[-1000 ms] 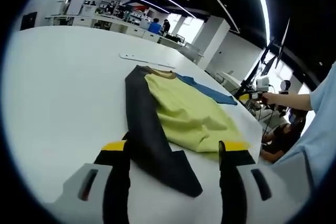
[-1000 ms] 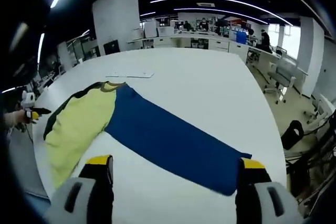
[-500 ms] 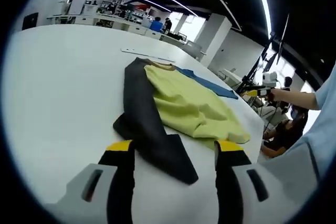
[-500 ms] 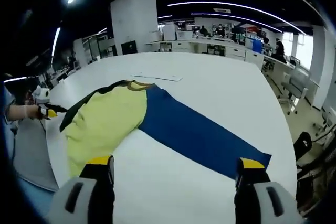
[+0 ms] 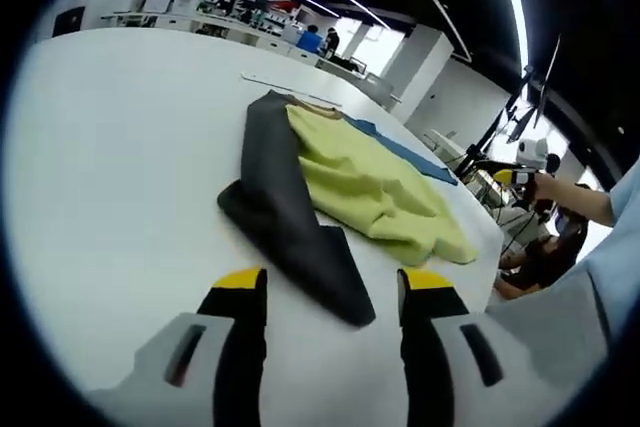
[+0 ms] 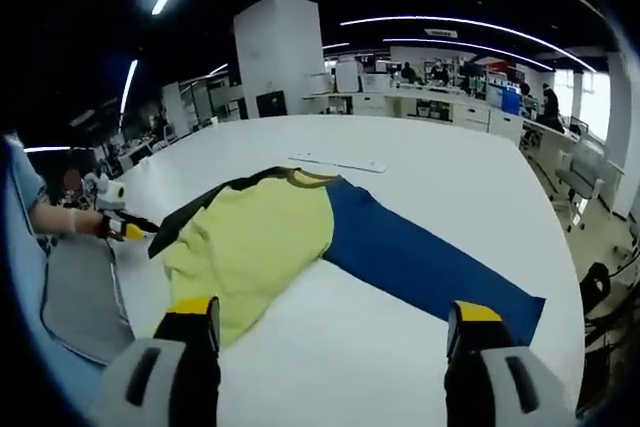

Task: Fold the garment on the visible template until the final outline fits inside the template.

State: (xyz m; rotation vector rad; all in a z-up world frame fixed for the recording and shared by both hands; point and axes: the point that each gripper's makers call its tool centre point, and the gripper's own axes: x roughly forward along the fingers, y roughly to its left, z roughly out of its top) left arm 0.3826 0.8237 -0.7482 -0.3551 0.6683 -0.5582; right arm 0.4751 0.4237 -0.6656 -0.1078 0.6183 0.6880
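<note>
While both grippers hover above the white table (image 6: 440,162) with nothing between their jaws, the garment (image 6: 265,237) lies spread and unfolded — a yellow-green body with a dark grey sleeve (image 5: 285,217) stretched out on one side and a blue sleeve (image 6: 425,262) on the other. The left gripper (image 5: 325,322) has its jaws apart, pointing at the cuff end of the grey sleeve, which lies just ahead of them on the table. The right gripper (image 6: 330,342) is likewise wide open, poised near the hem of the yellow body, with the blue sleeve running off toward its right jaw. A thin pale strip (image 6: 335,162) lies on the table beyond the collar; whether it belongs to the template cannot be told, and no template outline is clear under the cloth. The risk from here is a sloppy pinch: taking only the top layer of the grey cuff, or dragging it flat across the table, would likely bunch the sleeve and pull the body askew — leaving the folded outline spilling past its bounds.
</note>
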